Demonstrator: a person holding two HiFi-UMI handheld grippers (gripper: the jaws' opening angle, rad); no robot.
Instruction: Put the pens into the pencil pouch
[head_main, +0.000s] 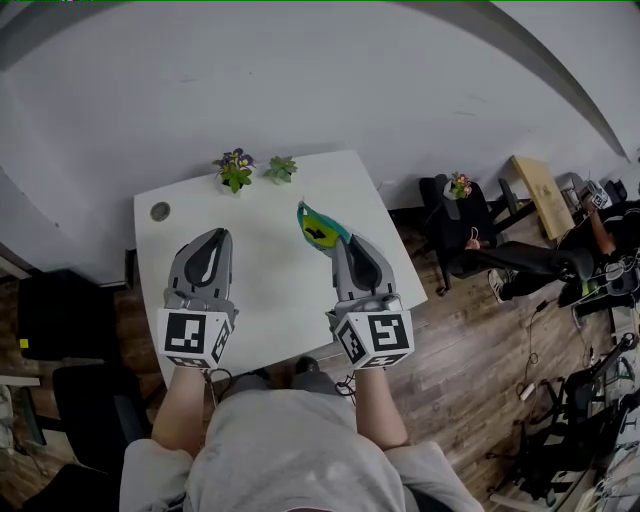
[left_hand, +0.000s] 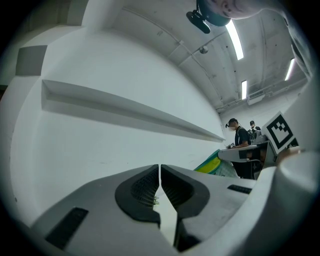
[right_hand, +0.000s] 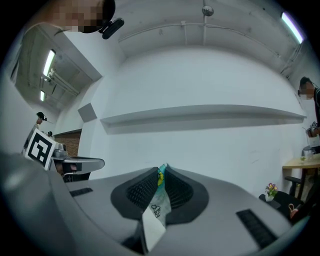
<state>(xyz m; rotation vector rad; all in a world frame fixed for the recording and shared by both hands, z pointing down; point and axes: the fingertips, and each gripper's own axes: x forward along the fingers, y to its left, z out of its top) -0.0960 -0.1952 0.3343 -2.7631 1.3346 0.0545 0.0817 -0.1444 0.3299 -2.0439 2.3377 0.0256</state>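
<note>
The person's forearms reach out from a grey shirt over a white table (head_main: 270, 300), one tool in each hand. The left gripper (head_main: 213, 234) hovers over the left half of the table with its jaws pressed together on nothing; its own view shows only a thin slit between the pads (left_hand: 145, 187). The right gripper (head_main: 341, 241), over the right half, pinches one end of the pouch (head_main: 318, 228), a teal, yellow and green bag that sticks out past the jaw tips toward the far right corner. In the right gripper view the fabric (right_hand: 158, 202) is clamped flat between the pads. Whether the pouch clears the tabletop is hard to tell from above. A round hole (head_main: 160, 211) sits by the far left corner. Two small plants (head_main: 234, 170) (head_main: 281, 169) stand at the far edge, before a white wall.
</note>
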